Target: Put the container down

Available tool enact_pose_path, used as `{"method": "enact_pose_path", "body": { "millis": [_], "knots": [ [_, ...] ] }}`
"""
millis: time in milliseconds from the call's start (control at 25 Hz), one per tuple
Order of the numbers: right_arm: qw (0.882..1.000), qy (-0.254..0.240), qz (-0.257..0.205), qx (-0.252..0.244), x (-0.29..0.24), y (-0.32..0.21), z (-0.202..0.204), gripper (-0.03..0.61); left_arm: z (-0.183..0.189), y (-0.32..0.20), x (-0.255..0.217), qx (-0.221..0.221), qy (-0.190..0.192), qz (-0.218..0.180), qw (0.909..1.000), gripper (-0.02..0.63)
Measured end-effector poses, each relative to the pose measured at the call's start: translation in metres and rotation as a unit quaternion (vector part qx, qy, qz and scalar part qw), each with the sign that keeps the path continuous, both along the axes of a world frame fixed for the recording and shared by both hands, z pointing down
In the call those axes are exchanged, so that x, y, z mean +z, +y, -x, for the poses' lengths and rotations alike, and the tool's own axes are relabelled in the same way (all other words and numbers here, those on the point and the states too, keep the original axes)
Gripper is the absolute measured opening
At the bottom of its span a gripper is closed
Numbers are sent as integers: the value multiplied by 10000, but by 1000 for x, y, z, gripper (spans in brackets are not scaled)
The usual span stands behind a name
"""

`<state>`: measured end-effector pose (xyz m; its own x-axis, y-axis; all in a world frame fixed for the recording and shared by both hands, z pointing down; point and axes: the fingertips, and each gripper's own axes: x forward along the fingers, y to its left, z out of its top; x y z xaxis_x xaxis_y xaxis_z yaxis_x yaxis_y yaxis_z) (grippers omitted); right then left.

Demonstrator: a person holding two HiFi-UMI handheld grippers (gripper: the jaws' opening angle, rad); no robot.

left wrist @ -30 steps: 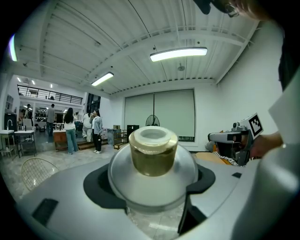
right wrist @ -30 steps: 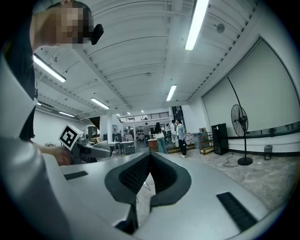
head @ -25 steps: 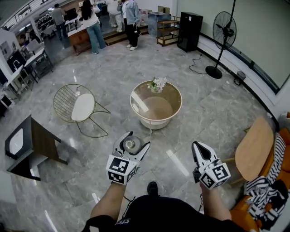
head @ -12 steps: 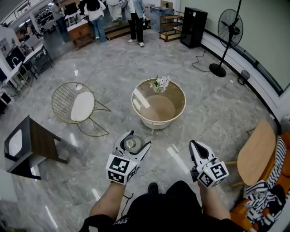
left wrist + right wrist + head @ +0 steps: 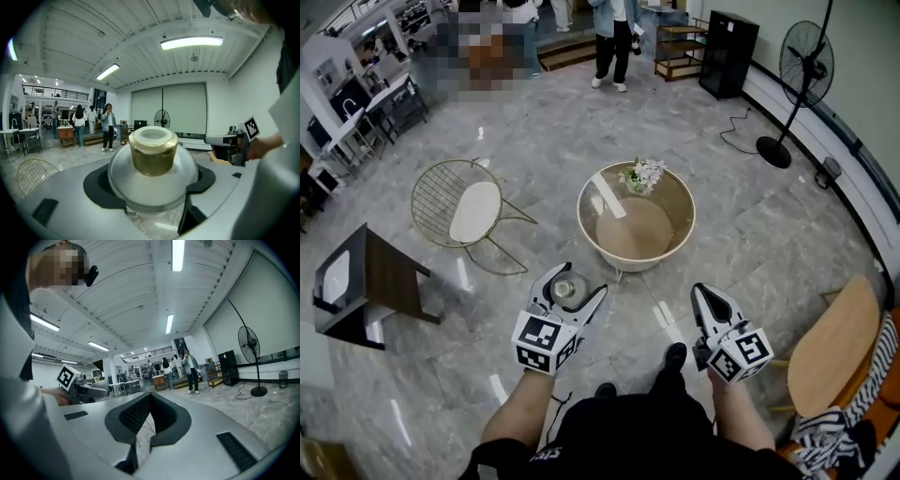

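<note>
The person's shoe (image 5: 675, 354) has stepped up between the two grippers since the last frame, and the round counter (image 5: 584, 220) with the flowers (image 5: 647, 173) now sits a touch further right in the head view. Left gripper (image 5: 579, 281) has its fingers clamped around the container (image 5: 153, 157). It looks like a clear jar with a gold cap, and it's held in the air over the marble floor (image 5: 534, 122), short of the counter. Right gripper (image 5: 705, 292) has its fingers pressed together with nothing in them.
</note>
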<state>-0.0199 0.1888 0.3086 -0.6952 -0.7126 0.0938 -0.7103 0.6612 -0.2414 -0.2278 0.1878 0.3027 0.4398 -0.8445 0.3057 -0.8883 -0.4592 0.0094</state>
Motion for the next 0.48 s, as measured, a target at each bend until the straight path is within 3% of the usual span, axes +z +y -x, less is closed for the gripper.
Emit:
{"method": "enact_pose_path", "body": {
  "millis": [480],
  "knots": [
    [9962,78,26,-864,6,-142,-99,15,-109,-115,1,-778,76,81,9969,342]
  ]
}}
